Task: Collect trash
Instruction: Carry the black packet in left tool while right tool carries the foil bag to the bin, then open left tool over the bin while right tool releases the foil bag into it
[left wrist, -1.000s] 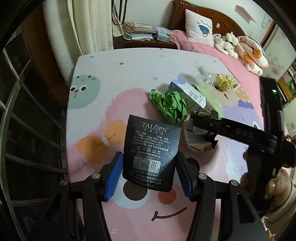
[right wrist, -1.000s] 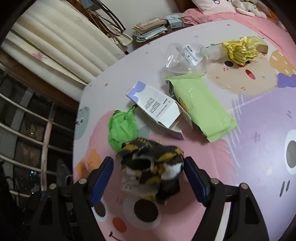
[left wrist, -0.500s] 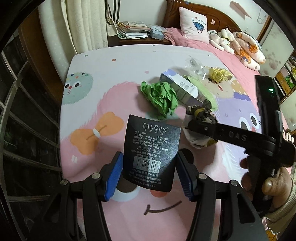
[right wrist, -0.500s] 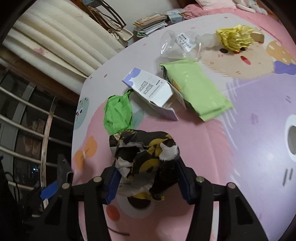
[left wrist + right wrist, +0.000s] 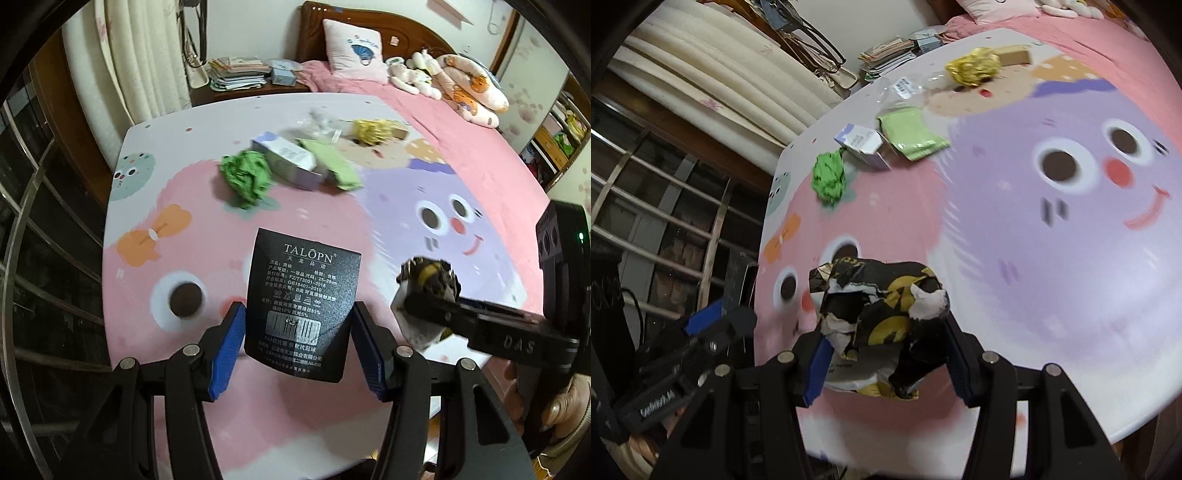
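Two light scraps ride above the cartoon bedspread (image 5: 303, 218): our left gripper (image 5: 297, 345) pinches a stiff black TALOPN card (image 5: 303, 295) by its lower edges, our right gripper (image 5: 886, 363) squeezes a soft crumpled black-and-yellow wrapper (image 5: 879, 310) mid-wad.

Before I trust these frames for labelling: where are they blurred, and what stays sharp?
Left wrist view: black card between the fingers is sharp; the green paper wad and carton smear. Right wrist view: crumpled black-and-yellow wrapper sharp; printed sheet streaked; both views bend at the edges.

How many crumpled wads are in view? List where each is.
3: a green wad beside the carton, a yellow wad farther back, a black-and-yellow wad in the right tongs.
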A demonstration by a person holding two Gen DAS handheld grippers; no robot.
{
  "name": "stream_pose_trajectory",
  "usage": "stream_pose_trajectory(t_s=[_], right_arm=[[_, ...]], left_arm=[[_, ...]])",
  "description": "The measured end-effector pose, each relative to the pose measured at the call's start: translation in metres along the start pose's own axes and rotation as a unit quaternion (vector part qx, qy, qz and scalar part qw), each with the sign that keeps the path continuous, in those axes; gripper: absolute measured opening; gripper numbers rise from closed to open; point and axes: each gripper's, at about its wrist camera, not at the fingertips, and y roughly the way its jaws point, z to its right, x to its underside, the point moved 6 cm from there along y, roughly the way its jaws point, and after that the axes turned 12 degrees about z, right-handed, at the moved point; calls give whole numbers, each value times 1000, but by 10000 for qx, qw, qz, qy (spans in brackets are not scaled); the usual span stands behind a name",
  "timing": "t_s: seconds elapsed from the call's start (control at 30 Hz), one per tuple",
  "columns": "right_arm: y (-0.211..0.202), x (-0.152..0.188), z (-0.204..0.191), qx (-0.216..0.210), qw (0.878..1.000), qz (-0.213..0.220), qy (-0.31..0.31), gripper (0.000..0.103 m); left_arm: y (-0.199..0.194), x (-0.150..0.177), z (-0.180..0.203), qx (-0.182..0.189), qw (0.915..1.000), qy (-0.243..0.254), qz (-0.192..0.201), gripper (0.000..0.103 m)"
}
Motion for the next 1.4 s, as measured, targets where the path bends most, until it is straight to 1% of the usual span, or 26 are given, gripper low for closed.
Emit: stream_pose_trajectory(t_s=[0.23, 0.43, 0.6, 0.73, 0.83, 0.93, 1.03, 1.2, 1.3, 1.4], right_arm=[[-76, 40, 31, -9, 9998, -28, -212, 55], [-124, 70, 61, 45, 9987, -21, -512, 55], [-144, 97, 85, 90, 9977, -129, -666, 55], [-153, 121, 104, 135, 9971, -276, -696, 55], [-151, 140, 117, 163, 9969, -412, -649, 55], [-141, 163, 133, 243, 9966, -603, -504, 55], [-126, 187, 150, 367, 9953, -831, -343, 55], [-85, 230, 181, 675, 9899, -1207, -325, 55], [-58, 248, 198, 760, 9879, -1325, -284, 55], [-24, 269, 218, 1008, 9838, -1420, -419, 55]], left_arm=[[-44, 33, 71, 93, 9998, 57, 135, 56], [-72, 70, 127, 88, 9996, 124, 223, 56], [-82, 107, 157, 56, 9999, 45, 140, 56], [-78, 141, 176, 31, 9999, 56, -109, 56], [-71, 166, 188, 1, 9993, 150, -330, 56], [-59, 191, 197, -45, 9981, 251, -564, 56], [-42, 215, 199, -31, 9963, 243, -819, 56], [-2, 256, 192, -10, 9928, 109, -1191, 57], [23, 282, 188, 89, 9918, 27, -1277, 58], [57, 314, 181, 86, 9894, -86, -1450, 58]])
